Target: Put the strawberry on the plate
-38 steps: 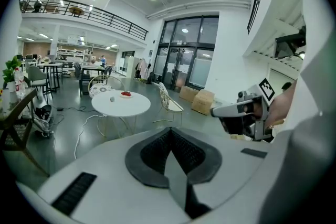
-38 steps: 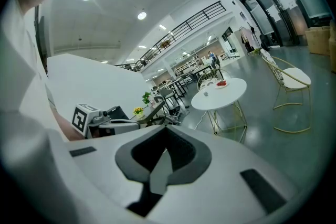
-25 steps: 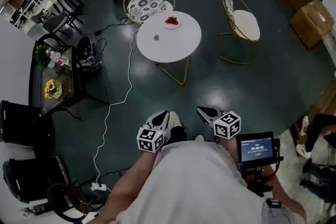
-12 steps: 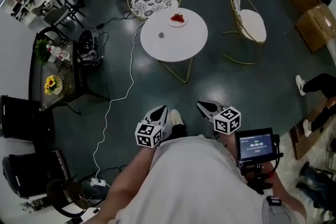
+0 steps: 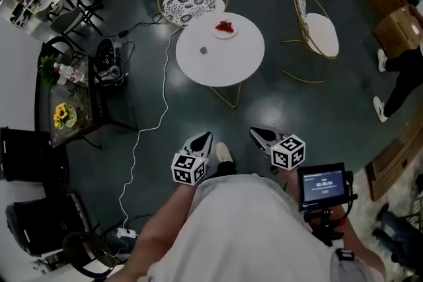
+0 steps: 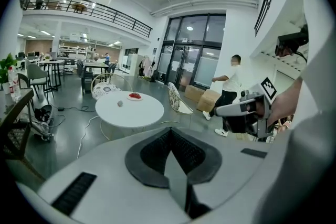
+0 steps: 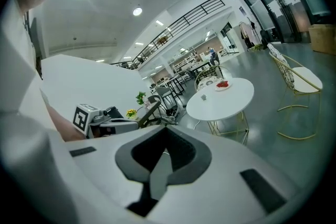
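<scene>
tongs: left tongs (image 5: pixel 203 139) and right tongs (image 5: pixel 259 135) both closed, empty | target: red strawberry (image 5: pixel 225 26) apparently already on plate (image 5: pixel 225 32), far edge of round white desk (image 5: pixel 221 66) | change: desk slightly nearer than a second ago, still well out of reach

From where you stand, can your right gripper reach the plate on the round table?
Probably not yet. The right gripper is close to the person's body, and bare floor separates it from the round table, where the plate sits. Nothing blocks the way.
</scene>
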